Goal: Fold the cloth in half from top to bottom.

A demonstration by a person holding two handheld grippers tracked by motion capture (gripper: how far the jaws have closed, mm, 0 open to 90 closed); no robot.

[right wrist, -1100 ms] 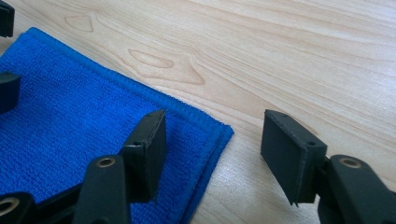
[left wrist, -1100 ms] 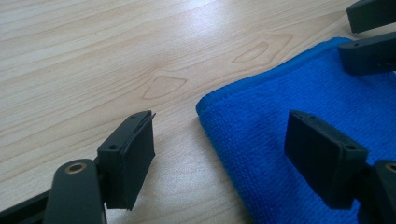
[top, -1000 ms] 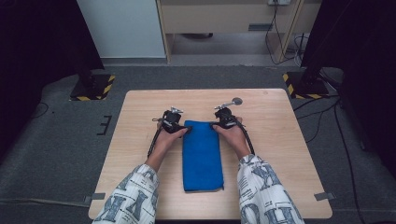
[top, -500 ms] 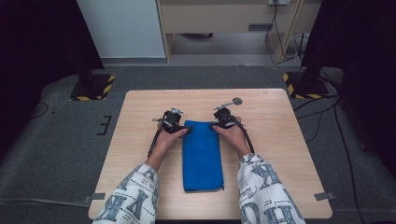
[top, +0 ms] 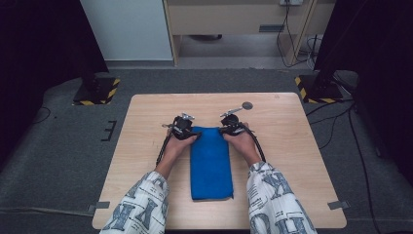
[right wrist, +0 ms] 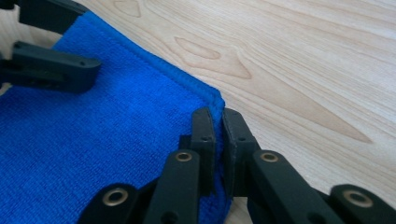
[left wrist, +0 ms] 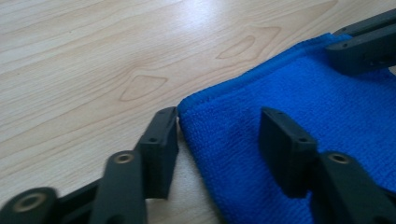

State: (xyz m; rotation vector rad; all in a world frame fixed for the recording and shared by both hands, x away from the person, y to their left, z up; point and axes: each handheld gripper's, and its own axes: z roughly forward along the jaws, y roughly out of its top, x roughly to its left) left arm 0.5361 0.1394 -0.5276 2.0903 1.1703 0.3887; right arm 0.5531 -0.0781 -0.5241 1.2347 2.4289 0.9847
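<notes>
A blue towel (top: 210,161) lies folded lengthwise on the wooden table (top: 292,146). My left gripper (top: 192,134) is at its far left corner. In the left gripper view the jaws (left wrist: 219,130) straddle that corner of the towel (left wrist: 327,116) with a gap. They have just been closing, and the pads do not press the cloth. My right gripper (top: 225,131) is at the far right corner. In the right gripper view its jaws (right wrist: 218,119) are shut on the hem of the towel (right wrist: 93,130). Each gripper view shows the other gripper (left wrist: 364,44) (right wrist: 51,65) across the cloth.
A small dark disc (top: 247,105) lies on the table beyond the right gripper. Black stands with striped bases (top: 95,90) (top: 316,87) flank the table's far corners. Cables run over the grey floor at the right.
</notes>
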